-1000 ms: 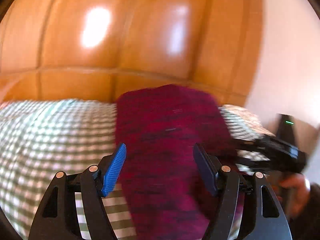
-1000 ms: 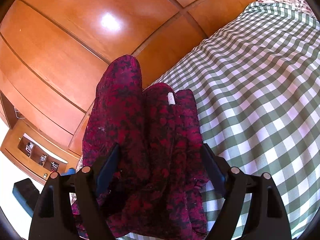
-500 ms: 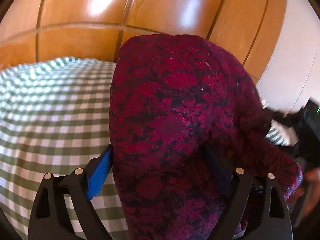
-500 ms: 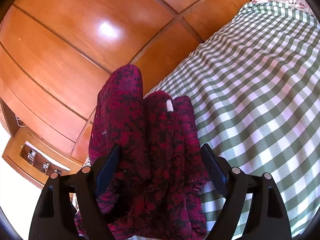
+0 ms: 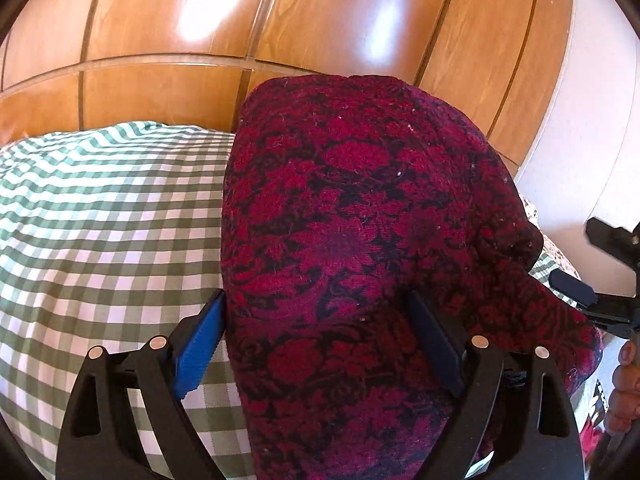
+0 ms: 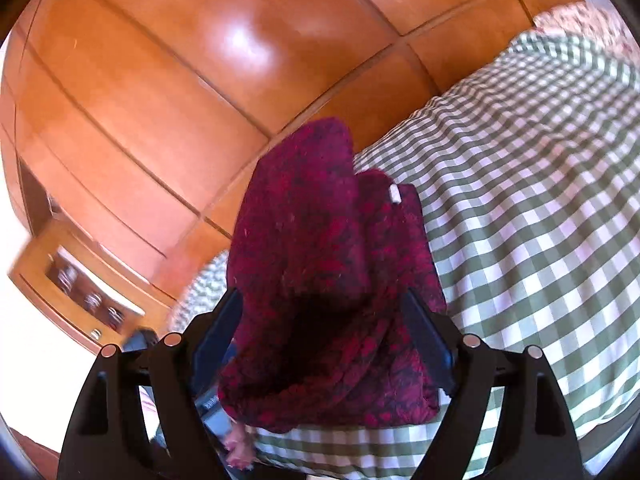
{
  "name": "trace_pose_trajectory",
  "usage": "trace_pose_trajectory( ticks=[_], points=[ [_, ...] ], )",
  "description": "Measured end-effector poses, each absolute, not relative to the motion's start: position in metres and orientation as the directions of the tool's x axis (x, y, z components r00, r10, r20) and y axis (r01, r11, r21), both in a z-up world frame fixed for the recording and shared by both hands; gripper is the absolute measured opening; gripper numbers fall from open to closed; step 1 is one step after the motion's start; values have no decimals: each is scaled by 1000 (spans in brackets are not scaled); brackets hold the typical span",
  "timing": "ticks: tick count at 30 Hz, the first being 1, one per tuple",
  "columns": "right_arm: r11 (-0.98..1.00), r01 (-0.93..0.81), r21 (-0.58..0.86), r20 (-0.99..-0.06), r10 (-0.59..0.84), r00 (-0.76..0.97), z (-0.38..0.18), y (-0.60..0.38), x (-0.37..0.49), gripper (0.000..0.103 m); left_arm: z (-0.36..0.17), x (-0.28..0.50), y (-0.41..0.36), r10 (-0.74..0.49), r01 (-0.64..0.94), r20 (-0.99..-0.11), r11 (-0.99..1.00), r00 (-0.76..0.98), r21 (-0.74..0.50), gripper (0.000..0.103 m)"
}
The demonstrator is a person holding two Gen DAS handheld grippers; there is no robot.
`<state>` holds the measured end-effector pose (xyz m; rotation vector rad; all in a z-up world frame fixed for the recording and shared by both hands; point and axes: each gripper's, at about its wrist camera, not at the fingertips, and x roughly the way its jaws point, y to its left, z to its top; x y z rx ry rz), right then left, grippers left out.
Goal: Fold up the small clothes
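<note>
left claw (image 5: 316, 344): fingers spread wide, red-and-black patterned garment (image 5: 360, 248) fills the gap between them; cloth touches the blue left pad (image 5: 200, 344), firm pinch cannot be told. right claw (image 6: 324, 336): fingers likewise spread, bunched end of the same garment (image 6: 328, 272) between them; grip cannot be told. garment: long axis runs from the claws away toward the far wood wall, draped in folds, small white tag (image 6: 395, 193) near its far right edge. it lies over the near-left part of the bed's green-and-white checked cover (image 6: 540, 208). behind: glossy wooden panels (image 5: 224, 40), a wooden shelf unit (image 6: 76, 284) at left, blurred.
</note>
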<state>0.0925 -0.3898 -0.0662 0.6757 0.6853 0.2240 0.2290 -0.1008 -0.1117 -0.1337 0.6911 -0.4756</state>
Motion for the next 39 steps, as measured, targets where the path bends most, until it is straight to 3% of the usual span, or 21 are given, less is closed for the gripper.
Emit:
trace_pose_trajectory(
  ticks=[6,7,8,9,14,18,19,20,21,22,26,30,35,37,39],
  points=[
    [704,76,706,-528,453,718,-94,-391,142,64,-107,218,-108,-451,366,-577,892,681,-265,88],
    [722,69,688,-530,436,727,-92,-390,149,57,-105,216,-111,-446,365,-579,894,682,-259,88],
    [738,58,673,-529,425,734,-89,-390,154,40,-104,216,-113,-441,362,-582,897,684,-254,88],
    [741,50,670,-524,424,739,-86,-391,160,37,-104,218,-115,-441,364,-584,897,682,-252,88],
    [732,65,678,-474,368,800,-78,-413,177,34,-93,218,-137,-449,383,-579,892,680,-242,92],
    [751,140,645,-552,331,765,-105,-423,188,34,-96,210,-164,-376,389,-587,914,717,-110,97],
    [726,147,671,-540,343,769,-112,-427,185,35,-98,208,-169,-356,393,-587,917,727,-69,97],
    [706,149,693,-526,352,774,-114,-430,180,44,-100,204,-173,-339,395,-580,918,741,-33,97],
    [693,159,703,-522,352,777,-113,-432,175,55,-101,203,-172,-341,394,-576,919,743,-36,97],
    [686,163,709,-517,348,782,-109,-434,168,57,-102,204,-170,-347,393,-577,918,740,-48,97],
    [744,94,661,-481,325,814,-73,-425,132,58,-102,208,-163,-361,386,-584,918,727,-87,97],
    [760,-21,649,-436,395,809,-50,-407,96,63,-101,204,-163,-360,385,-584,919,728,-87,97],
    [771,-46,635,-508,462,727,-61,-378,84,63,-104,211,-160,-360,382,-586,920,726,-93,97],
    [790,-32,612,-555,458,694,-72,-372,88,55,-103,213,-158,-365,382,-589,918,720,-102,97],
    [800,-38,599,-583,468,664,-80,-367,91,28,-103,215,-155,-368,380,-597,918,713,-112,97]
  ],
)
